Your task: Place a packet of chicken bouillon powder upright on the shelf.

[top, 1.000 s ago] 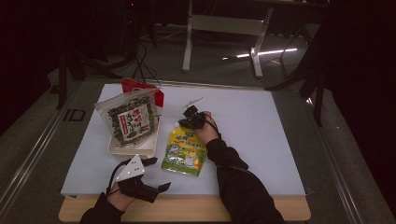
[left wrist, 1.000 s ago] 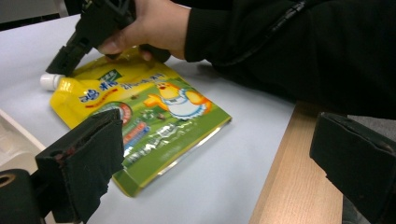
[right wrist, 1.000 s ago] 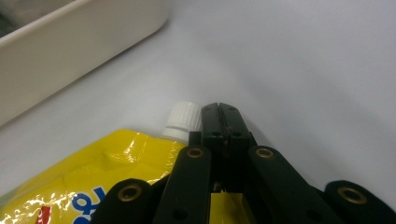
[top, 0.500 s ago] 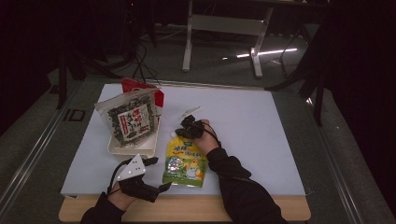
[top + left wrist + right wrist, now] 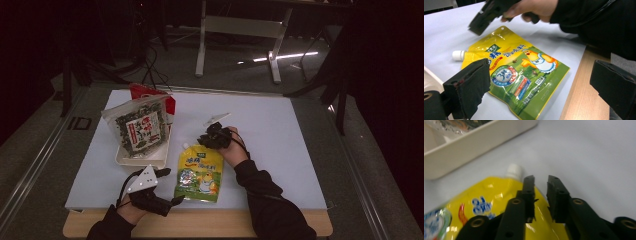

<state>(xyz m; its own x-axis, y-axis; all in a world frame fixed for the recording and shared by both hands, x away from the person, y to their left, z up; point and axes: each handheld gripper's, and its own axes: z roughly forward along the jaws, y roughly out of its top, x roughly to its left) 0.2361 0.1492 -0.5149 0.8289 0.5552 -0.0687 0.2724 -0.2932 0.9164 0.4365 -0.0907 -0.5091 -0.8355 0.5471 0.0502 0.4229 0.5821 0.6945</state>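
Note:
A yellow spouted pouch (image 5: 200, 172) with a cartoon chick lies flat on the white mat, its white cap (image 5: 186, 146) pointing away from me. My right gripper (image 5: 212, 136) hovers just above the pouch's top edge. In the right gripper view, the right gripper (image 5: 540, 180) has its jaws a narrow gap apart; they have just been opening, with nothing between them, and the pouch (image 5: 486, 205) is beneath. My left gripper (image 5: 172, 187) rests near the front edge, left of the pouch. The left gripper (image 5: 540, 87) stands wide open, facing the pouch (image 5: 519, 72).
A white tray (image 5: 140, 160) holding a seaweed snack bag (image 5: 140, 130) stands left of the pouch, with a red packet (image 5: 145, 92) behind it. The tray's rim (image 5: 474, 142) is close to the right gripper. The wooden table edge (image 5: 584, 95) runs just in front.
The pouch has slid a little toward the front edge. The right gripper's jaws have come off its top edge, and the gripper has lifted and shifted right. The left gripper has stayed put.

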